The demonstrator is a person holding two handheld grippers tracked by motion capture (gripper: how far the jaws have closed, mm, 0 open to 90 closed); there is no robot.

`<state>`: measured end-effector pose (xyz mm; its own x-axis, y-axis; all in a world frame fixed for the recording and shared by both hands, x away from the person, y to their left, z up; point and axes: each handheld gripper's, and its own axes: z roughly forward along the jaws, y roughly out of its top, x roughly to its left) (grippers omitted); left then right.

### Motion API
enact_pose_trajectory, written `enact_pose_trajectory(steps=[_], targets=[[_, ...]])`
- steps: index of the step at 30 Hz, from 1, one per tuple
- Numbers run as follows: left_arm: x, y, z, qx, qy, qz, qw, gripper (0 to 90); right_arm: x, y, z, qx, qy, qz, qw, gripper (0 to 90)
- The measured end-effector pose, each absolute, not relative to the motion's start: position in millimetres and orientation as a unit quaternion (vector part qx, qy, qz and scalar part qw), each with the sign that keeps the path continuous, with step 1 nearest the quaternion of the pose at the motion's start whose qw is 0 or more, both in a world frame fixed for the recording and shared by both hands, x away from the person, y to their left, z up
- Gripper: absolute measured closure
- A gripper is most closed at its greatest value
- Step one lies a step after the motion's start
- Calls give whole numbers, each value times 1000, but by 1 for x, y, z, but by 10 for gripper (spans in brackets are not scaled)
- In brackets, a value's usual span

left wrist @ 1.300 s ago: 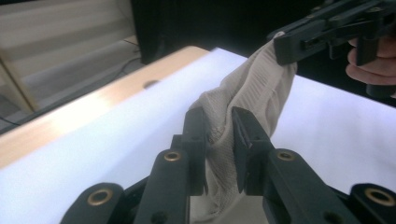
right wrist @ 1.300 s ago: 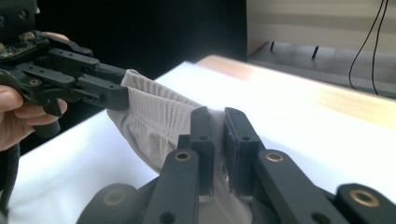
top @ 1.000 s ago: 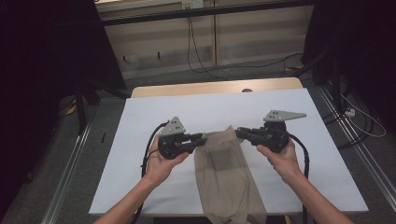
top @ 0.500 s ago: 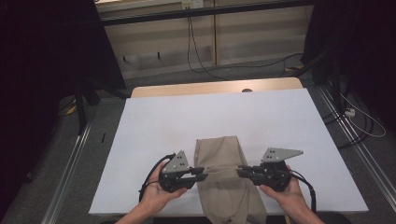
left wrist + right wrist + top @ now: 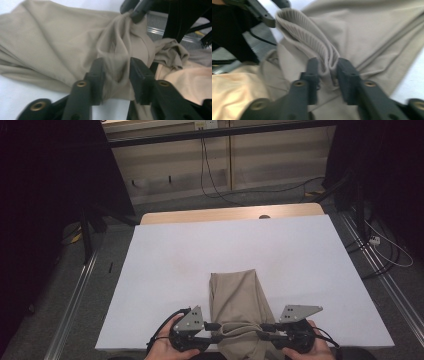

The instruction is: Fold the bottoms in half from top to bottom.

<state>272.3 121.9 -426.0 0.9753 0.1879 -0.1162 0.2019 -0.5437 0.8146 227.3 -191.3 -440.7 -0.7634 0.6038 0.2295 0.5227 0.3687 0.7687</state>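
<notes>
From above, my left gripper (image 5: pixel 216 332) and right gripper (image 5: pixel 264 332) face each other at the near edge of the white tabletop (image 5: pixel 170 265), one on each side of the beige cloth (image 5: pixel 237 297), which lies folded in a narrow strip running away from me and hangs over the near edge. That view hides the jaws' grip. My left gripper view shows a gathered fold of cloth between partly spread jaws, loosely filling the gap; my right gripper view shows a ribbed hem standing between its jaws likewise. Both pairs of jaws have just been opening, with cloth still between them. Since a second ago, both hands have dropped from mid-table to the near edge, drawing the cloth's end with them.
</notes>
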Motion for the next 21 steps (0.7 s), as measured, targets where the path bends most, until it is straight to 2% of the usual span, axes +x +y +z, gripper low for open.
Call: enact_pose_trajectory(steps=[3,5,6,9,10,12,14,16,17,20,21], targets=[[278,124,-421,867,124,-11,482,599,228,-193,-436,335,821,461,41,624],[284,123,-418,864,134,1,486,621,232,-195,-430,337,812,474,44,615],[292,120,-419,866,139,8,479,647,238,-196,-426,333,807,485,47,652],[298,112,-424,876,152,14,458,671,247,-194,-426,339,812,471,67,687],[298,105,-431,888,144,5,437,678,255,-188,-430,337,825,447,77,691],[296,101,-435,893,134,3,430,686,259,-185,-434,336,829,442,70,698],[285,93,-447,910,112,-31,397,689,267,-178,-442,339,839,420,72,700],[281,92,-450,909,111,-42,399,734,274,-177,-443,343,839,416,75,700],[281,92,-450,909,111,-42,399,729,274,-177,-443,343,839,416,75,700],[286,96,-443,906,123,-34,403,597,295,-180,-438,351,833,417,99,669],[292,100,-437,900,137,-14,413,567,301,-181,-436,356,830,417,103,658]])
